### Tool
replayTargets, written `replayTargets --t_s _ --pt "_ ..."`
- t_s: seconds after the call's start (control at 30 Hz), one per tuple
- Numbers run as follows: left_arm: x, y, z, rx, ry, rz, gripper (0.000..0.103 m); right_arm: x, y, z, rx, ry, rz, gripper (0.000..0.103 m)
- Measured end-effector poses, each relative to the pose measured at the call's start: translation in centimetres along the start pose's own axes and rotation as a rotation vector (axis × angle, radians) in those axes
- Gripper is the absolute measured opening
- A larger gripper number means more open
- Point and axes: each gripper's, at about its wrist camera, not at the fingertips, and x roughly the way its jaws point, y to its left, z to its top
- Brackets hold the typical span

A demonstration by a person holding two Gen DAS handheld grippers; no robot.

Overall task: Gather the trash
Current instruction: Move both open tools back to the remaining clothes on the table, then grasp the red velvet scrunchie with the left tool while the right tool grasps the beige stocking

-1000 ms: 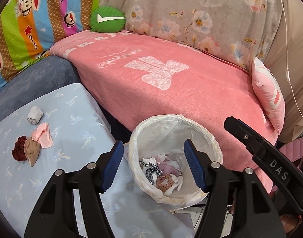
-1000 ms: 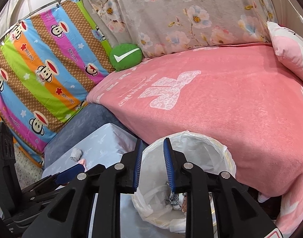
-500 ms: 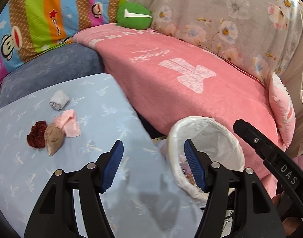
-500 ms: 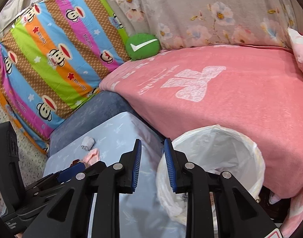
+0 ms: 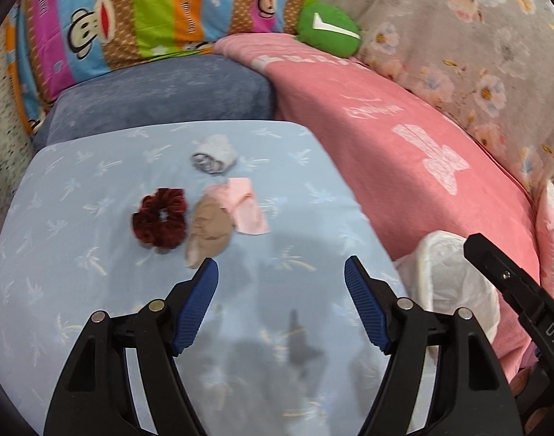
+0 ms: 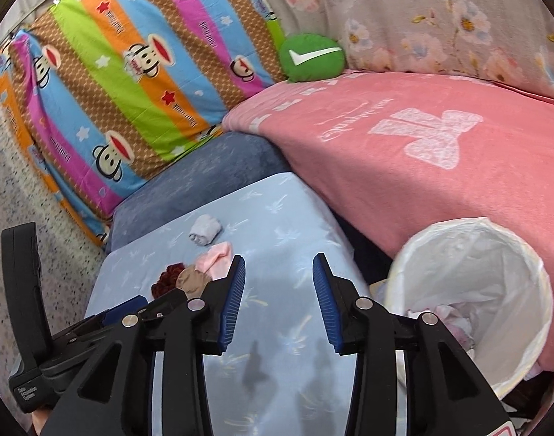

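Above the light-blue worktop (image 5: 77, 290), the left tool (image 5: 280, 283) hangs with its blue-padded jaws spread wide and nothing between them. Just ahead of it lie four bits of trash close together: a dark red scrunchie (image 5: 160, 217), a tan cloth (image 5: 206, 230) touching a pink cloth (image 5: 242, 205), and a rolled grey sock (image 5: 214, 154) a little farther back. At the worktop's right edge stands the white-lined trash bin (image 6: 524, 265), with scraps inside. The right tool (image 6: 278, 287) is also parted and empty, beside the bin, over the worktop.
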Motion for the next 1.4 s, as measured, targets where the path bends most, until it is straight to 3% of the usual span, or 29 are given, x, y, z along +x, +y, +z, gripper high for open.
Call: replayTargets --t_s 0.57,0.7,0.83,1.4 --pt "0.8 9.1 0.4 -0.114 0.01 0.088 0.069 6.5 9.0 -2.5 -0.121 0.111 0.051 0.041" --pt "1.4 10.8 0.4 -0.138 0.021 0.1 0.069 7.7 9.9 -3.0 -0.129 0.128 0.052 0.047" --pt "2.2 12.0 0.6 -0.164 0.027 0.115 0.075 9.4 10.9 -3.4 -0.146 0.154 0.049 0.047" --pt "7.9 15.0 2.2 -0.218 0.072 0.132 0.076 18.1 12.8 -4.3 -0.149 0.248 0.037 0.048"
